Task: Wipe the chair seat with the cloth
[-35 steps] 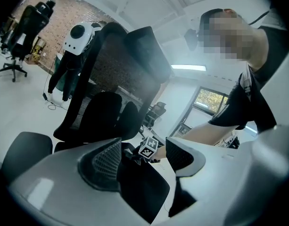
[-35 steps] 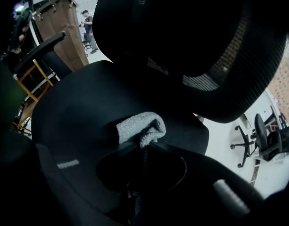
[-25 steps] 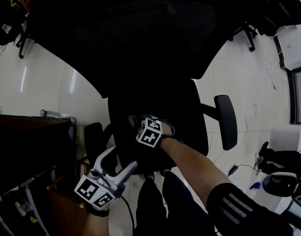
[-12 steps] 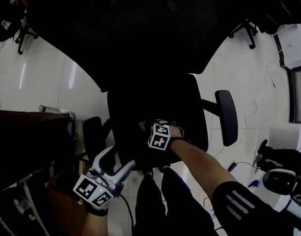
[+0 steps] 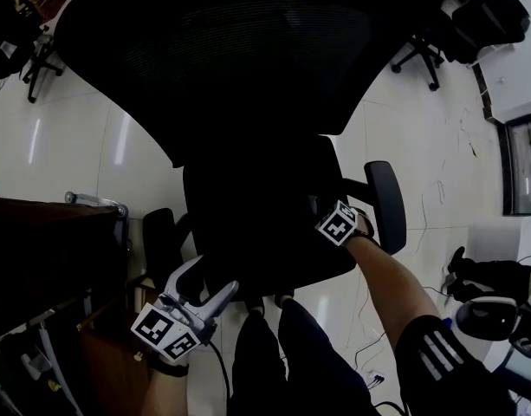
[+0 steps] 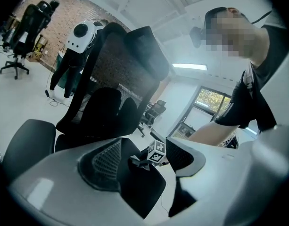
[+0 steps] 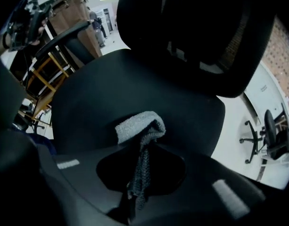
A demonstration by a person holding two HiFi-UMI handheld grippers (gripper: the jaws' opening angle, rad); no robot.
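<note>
Currently, item by item:

1. Right gripper (image 5: 333, 225): at approx. 3 o'clock on the seat (image 5: 256, 224), just beside the right armrest (image 5: 385, 206). Jaws pressed together on the cloth (image 7: 140, 128). Marker cube faces up.
2. Right arm (image 5: 391, 289): bare forearm, stretched out, running from the striped sleeve (image 5: 438, 358) at 5 o'clock of the head view up to the gripper. Wrist sits over the seat's right edge.
3. Cloth: grey, bunched. A thin strip is pinched between the jaws, and the folded pale end sticks out ahead of them over the seat. Can't tell whether it presses on the seat.
4. Left gripper (image 5: 206, 286): low at 7 o'clock of the head view, off the seat's front-left corner, near the left armrest (image 5: 157, 245). It points twd. 1 o'clock. Jaws spread, nothing between them; the seat front and the right gripper's cube (image 6: 157, 153) show through the gap.
5. Left hand (image 5: 165, 367): under the gripper body, wrist at the frame's bottom edge.
6. Backrest (image 5: 239, 59): black mesh, fills 12 o'clock.
7. Desk (image 5: 48, 241): brown, at 9 o'clock, apart from the chair.
</note>
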